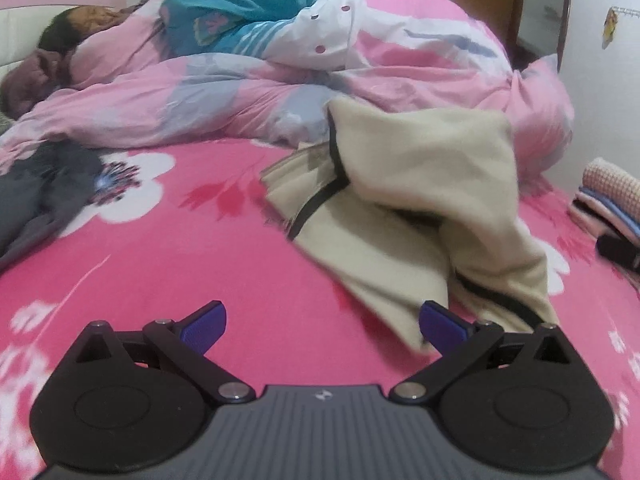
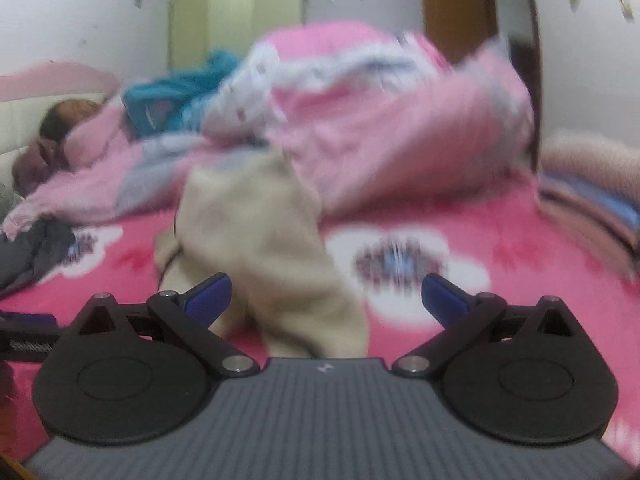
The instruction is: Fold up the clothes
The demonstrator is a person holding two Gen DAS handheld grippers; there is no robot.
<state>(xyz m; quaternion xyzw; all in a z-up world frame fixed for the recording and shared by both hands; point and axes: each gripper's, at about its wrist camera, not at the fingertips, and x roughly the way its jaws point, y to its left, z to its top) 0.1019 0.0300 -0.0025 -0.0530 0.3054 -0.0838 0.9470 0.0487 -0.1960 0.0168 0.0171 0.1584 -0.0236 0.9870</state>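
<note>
Pink floral bedsheet (image 1: 224, 256) under crumpled beige garment (image 1: 420, 184), both left gripper (image 1: 323, 326) and right gripper (image 2: 326, 300) wide open, empty.

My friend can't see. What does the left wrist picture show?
A crumpled beige garment lies on a pink flowered bedsheet, just ahead of the open left gripper. Behind it, a person lies under a pink quilt.

Even indoor light; right wrist view heavily motion-blurred, fisheye edges bent.

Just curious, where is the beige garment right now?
In the left wrist view the beige garment lies crumpled right of centre on the pink floral sheet, before the pink duvet.
</note>
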